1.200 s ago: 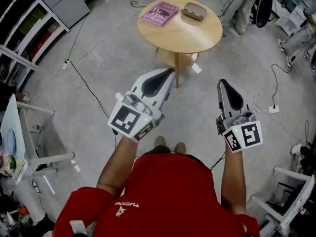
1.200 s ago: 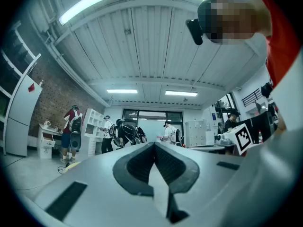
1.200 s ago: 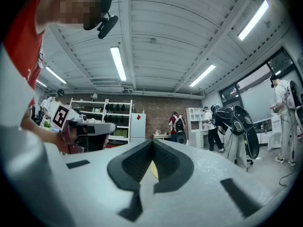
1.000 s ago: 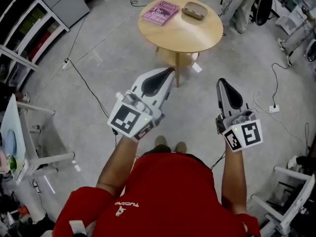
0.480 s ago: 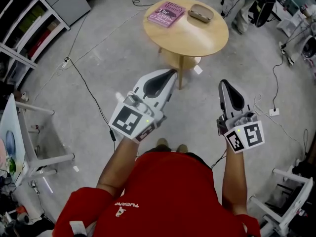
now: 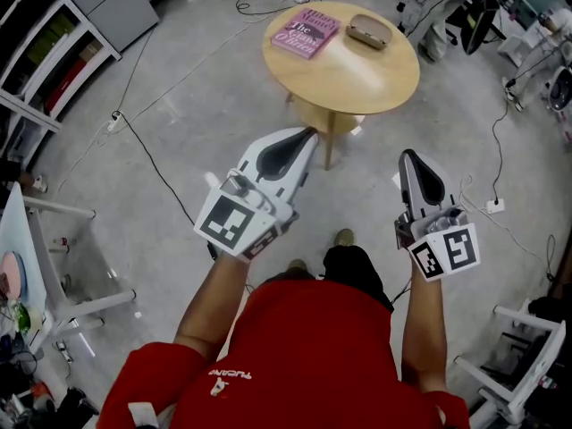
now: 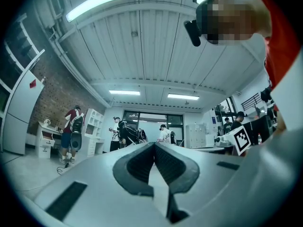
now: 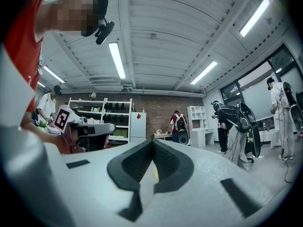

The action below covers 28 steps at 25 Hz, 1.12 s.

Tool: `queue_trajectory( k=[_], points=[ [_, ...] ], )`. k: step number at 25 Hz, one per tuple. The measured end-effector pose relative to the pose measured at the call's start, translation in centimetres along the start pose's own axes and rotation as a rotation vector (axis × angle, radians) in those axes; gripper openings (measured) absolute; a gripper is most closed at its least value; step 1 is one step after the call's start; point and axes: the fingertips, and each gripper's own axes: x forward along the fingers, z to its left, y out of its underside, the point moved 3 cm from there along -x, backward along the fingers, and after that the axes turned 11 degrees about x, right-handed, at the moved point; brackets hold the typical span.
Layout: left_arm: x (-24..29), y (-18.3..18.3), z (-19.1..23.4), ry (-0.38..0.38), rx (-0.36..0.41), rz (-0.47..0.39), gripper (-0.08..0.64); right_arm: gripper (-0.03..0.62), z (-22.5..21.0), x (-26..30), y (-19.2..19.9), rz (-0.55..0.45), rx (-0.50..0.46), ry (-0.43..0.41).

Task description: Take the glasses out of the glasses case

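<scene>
Both your left gripper (image 6: 307, 134) and right gripper (image 6: 407, 155) sit pressed together, empty, well apart from the glasses case (image 6: 369, 31) on the counter (image 6: 344, 77).

Table (image 6: 357, 74), twelve o'clock in the head view — pale honey wood, plain. On its top, at eleven o'clock, book (image 6: 307, 32): pink cover, pale lettering. At one o'clock, glasses case (image 6: 371, 31): dull tan-grey, no pattern. Floor (image 6: 179, 88): grey, mottled, crossed by black cables (image 6: 147, 150). Left gripper (image 6: 308, 132) and right gripper (image 6: 409, 155): white-grey shells, black ribbed pads (image 7: 137, 167). Left cube (image 6: 231, 222) and right cube (image 6: 447, 251): black-and-white square markers. Shirt (image 6: 295, 356), six o'clock: red, small white print. Shelving (image 6: 54, 52), ten o'clock: white frame. Right gripper view — brick wall (image 8: 161, 110) brown-red, ceiling (image 8: 156, 41) white, ribbed.
</scene>
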Motion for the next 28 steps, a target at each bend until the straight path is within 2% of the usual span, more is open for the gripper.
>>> queue_trajectory(
  k=[9,22,28],
  points=[
    [5.7,2.4,3.6,-0.021,0.017,0.016,0.009,0.005,-5.7,5.4,0.1,-0.003,-0.010,-0.031],
    [22.4,6.9,8.7,-0.095,0.051,0.084,0.009,0.005,-22.1,15.5,-1.5,0.033,-0.035,-0.117],
    [28.3,7.9,10.2,-0.129,0.073,0.109,0.009,0.005,-27.2,19.7,-2.5,0.054,-0.052,-0.193]
  ],
)
